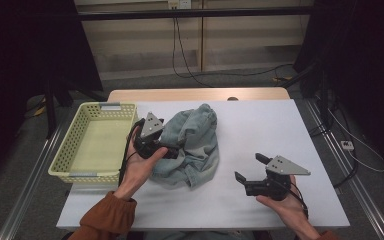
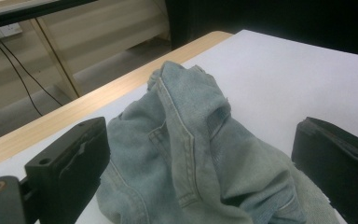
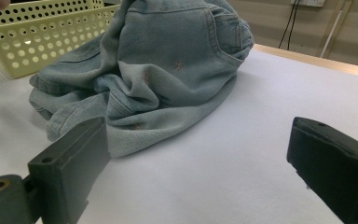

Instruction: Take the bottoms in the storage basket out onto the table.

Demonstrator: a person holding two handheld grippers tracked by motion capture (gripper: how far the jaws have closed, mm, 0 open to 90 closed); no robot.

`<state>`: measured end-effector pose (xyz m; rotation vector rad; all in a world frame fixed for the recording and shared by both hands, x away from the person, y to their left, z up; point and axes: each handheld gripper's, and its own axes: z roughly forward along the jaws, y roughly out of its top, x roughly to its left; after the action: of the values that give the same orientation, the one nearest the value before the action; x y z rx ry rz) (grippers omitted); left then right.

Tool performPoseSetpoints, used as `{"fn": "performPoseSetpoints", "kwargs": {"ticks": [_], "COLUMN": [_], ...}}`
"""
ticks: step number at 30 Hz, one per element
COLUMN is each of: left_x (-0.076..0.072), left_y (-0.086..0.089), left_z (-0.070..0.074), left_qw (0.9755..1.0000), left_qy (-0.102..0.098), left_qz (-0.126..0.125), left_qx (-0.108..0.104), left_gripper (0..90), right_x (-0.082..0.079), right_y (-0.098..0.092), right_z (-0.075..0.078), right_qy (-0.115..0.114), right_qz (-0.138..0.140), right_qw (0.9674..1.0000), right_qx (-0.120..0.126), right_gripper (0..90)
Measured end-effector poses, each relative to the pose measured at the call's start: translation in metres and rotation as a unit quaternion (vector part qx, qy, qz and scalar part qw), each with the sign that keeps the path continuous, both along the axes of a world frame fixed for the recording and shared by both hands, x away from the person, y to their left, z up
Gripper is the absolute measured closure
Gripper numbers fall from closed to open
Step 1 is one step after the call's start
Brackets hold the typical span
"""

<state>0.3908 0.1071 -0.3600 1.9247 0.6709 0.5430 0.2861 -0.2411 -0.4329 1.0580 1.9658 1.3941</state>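
At the centre of the white bench [image 1: 260,130], we bring our left claw [image 1: 172,150] in against a crumpled heap of pale blue denim jeans [image 1: 192,145]; the left gripper view shows its jaws spread wide on either side of a raised seam fold, not yet closed on any cloth. Our right claw [image 1: 247,167] hovers well apart at about four o'clock from the heap, jaws likewise wide apart and holding nothing, with bare bench between it and the denim. We judge the main risk to be a shallow bite: closing on a single ridge could lift one layer while the rest of the heavy bundle drags, unrolls and slips free, or trails over the bench edge. A one-sided lift might also let a leg catch the rim of the basket on the way over. That yellow perforated basket [image 1: 70,145] sits at nine o'clock from the jeans, just beside them, and as far as we can see its floor holds nothing.
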Motion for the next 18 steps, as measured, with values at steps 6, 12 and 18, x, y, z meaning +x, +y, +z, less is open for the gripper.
{"fn": "performPoseSetpoints", "kwargs": {"ticks": [6,12,18], "left_x": [-0.005,-0.01,-0.015], "left_y": [0.012,0.023,0.032], "left_z": [0.006,0.007,0.007], "left_qw": [0.9999,0.9997,0.9994], "left_qy": [-0.009,-0.012,-0.017], "left_qz": [0.013,0.022,0.029], "left_qx": [0.001,0.007,0.008], "left_gripper": [4.4,4.8,5.0], "right_x": [0.0,0.0,0.001], "right_y": [0.0,0.0,0.0], "right_z": [0.0,0.0,0.0], "right_qy": [0.001,-0.001,0.0], "right_qz": [-0.002,-0.004,-0.004], "right_qw": [1.0,1.0,1.0], "right_qx": [0.0,0.001,0.001], "right_gripper": [5.4,4.8,4.3]}}
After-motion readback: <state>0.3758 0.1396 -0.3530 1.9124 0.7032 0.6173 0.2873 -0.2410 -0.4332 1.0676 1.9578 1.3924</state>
